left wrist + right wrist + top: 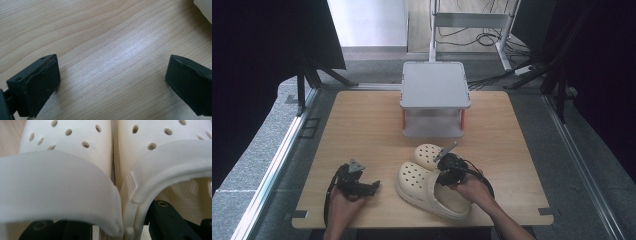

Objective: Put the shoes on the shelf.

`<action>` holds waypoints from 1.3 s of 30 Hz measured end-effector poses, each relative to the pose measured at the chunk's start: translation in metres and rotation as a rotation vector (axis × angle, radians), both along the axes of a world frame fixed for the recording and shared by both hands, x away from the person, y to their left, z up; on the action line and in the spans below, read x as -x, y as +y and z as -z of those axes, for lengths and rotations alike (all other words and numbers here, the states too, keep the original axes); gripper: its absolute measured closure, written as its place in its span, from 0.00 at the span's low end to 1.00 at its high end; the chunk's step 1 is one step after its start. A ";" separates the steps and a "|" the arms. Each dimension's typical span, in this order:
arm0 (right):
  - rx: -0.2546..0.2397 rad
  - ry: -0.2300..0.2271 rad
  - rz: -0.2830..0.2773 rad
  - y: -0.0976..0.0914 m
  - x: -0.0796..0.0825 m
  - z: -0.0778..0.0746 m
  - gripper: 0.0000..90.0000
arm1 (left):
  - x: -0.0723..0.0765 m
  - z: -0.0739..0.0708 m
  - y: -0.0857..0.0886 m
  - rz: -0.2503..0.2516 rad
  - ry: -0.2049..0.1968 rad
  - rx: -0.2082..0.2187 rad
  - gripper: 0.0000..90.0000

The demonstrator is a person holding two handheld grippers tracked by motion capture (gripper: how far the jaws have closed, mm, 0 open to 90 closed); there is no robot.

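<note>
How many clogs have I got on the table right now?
2. Both cream clogs lie side by side, touching. The near clog is in front of the person; the far clog is partly hidden behind the right gripper, whose jaws pinch their adjoining walls together.

Table: light wooden top (362, 130) on a grey floor.
Shelf: grey two-tier stand (435, 85) at the far middle.
Clogs: two cream clogs (424, 182), side by side.
Right gripper (447, 165): over the clogs.
Left gripper (362, 186): low, near the front edge.
</note>
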State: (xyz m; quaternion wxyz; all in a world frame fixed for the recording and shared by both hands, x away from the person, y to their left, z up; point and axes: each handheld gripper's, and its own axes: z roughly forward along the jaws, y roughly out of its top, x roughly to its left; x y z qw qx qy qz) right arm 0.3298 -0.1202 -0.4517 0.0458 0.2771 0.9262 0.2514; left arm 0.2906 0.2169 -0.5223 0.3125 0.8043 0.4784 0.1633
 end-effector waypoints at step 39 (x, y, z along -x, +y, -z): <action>-0.086 -0.023 0.126 -0.027 -0.015 -0.131 0.72 | 0.000 0.000 0.000 0.002 0.001 -0.005 0.00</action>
